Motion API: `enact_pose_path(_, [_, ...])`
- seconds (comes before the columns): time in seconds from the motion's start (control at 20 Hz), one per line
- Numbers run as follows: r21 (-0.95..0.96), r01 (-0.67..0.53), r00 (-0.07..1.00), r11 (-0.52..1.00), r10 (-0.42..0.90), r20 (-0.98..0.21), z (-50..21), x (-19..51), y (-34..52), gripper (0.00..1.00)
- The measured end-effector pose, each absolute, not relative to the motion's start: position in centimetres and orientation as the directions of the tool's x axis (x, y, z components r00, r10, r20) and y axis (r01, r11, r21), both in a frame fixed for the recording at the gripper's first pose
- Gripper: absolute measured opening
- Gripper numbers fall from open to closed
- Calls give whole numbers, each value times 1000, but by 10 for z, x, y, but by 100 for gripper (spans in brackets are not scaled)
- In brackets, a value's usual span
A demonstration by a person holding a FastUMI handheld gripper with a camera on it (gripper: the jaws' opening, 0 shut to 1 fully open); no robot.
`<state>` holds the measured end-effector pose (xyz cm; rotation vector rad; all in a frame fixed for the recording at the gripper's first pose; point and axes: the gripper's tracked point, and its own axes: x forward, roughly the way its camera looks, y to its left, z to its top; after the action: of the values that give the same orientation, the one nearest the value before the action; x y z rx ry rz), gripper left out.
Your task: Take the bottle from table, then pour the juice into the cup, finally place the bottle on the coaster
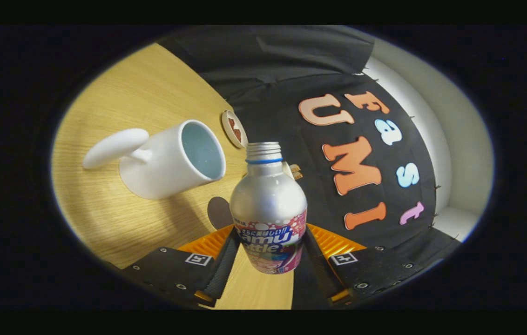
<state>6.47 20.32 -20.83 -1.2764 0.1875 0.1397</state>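
Note:
A silver bottle with a pink and blue label and an uncapped threaded neck is held between my two black fingers, which press on its lower body from both sides. My gripper is shut on it and lifted above the table, and the whole view is tilted. A white cup with a long white handle stands on the wooden table, beyond the fingers and to the left of the bottle's neck, its mouth open toward me. A round coaster with a brown pattern lies just past the cup near the booth wall.
The black cloth wall rises right behind the coaster and the bottle. A small brown object peeks out behind the bottle's shoulder. A white wall panel shows beyond the cloth.

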Motion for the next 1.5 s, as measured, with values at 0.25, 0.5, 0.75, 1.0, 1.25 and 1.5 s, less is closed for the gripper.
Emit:
enact_pose_path(0.25, [-960,-214,976,180,2,-217,-208,67,203,77])
enact_pose_path(0.5, [-976,-206,978,73,-1,-207,-198,75,200,77])
enact_pose_path(0.75, [-985,-173,985,2,12,-173,-192,83,201,77])
enact_pose_path(1.0, [-985,-169,985,-46,29,-170,-192,84,205,77])
enact_pose_path(1.25, [-982,-155,986,-105,42,-160,-191,87,208,77])
enact_pose_path(1.5, [-980,-150,987,-134,44,-157,-189,89,206,77])
